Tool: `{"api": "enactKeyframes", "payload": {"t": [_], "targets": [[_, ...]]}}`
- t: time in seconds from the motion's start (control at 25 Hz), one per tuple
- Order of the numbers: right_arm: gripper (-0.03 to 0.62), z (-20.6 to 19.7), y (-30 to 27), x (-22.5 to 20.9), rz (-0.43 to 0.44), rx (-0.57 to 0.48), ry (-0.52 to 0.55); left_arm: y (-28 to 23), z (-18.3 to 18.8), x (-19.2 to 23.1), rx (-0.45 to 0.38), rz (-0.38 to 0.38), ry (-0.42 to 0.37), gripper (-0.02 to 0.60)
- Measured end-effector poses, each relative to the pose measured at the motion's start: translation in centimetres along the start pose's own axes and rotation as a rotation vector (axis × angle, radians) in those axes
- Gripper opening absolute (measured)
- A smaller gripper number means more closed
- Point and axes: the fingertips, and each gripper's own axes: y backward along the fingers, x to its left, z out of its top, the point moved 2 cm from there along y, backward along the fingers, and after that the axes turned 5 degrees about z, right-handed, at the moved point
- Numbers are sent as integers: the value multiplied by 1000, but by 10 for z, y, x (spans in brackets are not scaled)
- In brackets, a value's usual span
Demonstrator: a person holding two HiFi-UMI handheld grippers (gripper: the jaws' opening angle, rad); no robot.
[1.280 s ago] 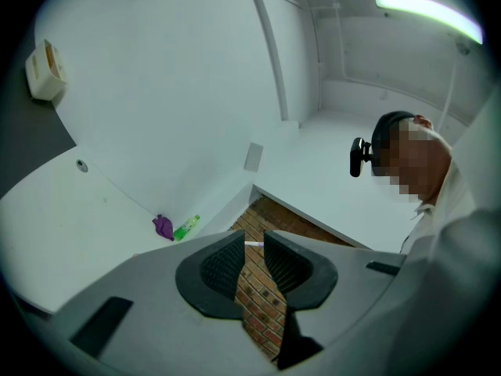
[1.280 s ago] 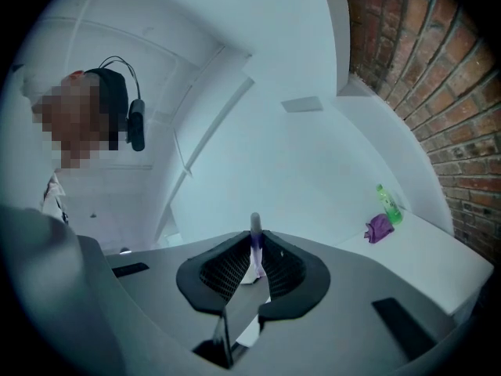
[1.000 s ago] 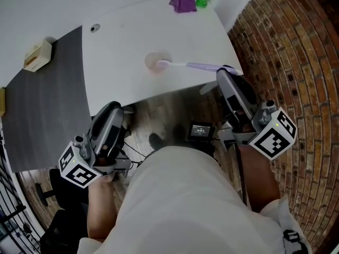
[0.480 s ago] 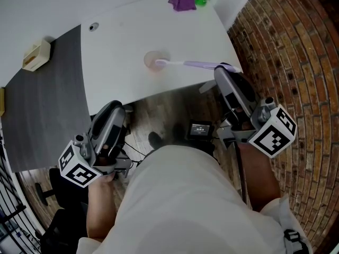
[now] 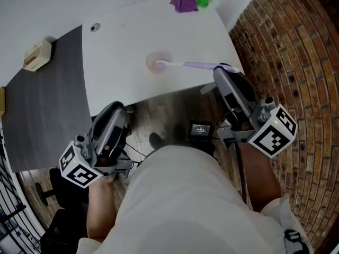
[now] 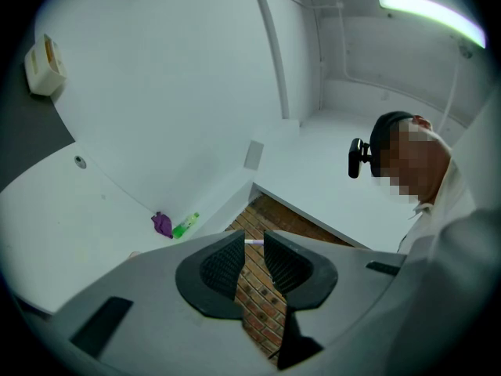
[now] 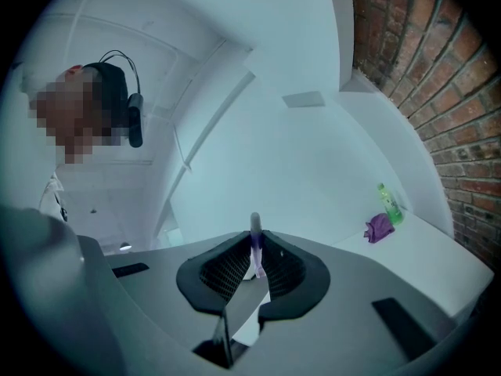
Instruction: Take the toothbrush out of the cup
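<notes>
One cup, toothbrush head at rim, right gripper jaws clamping handle, left gripper jaws apart

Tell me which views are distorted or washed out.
Head view: even light, sharp, brick wall bows slightly. Left gripper view: strong fisheye, dark corners, ceiling light glares. Right gripper view: fisheye, bluish cast, toothbrush in the right claw soft-focused.

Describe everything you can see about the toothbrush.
The toothbrush is slim, with a pale purple, plastic-looking handle and a white neck and head. It lies nearly level over the white table, running left to right in the head view. The right gripper is shut on its handle end, and the white head reaches the mouth of the pinkish cup. The bristles are too small to make out.
</notes>
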Motion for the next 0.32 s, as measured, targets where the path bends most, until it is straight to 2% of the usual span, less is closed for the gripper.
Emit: {"api": "enactKeyframes", "payload": {"t": [0.32], "targets": [[51, -4, -6, -5, 1, 13, 1, 0, 2, 4, -6, 5, -4, 66]]}}
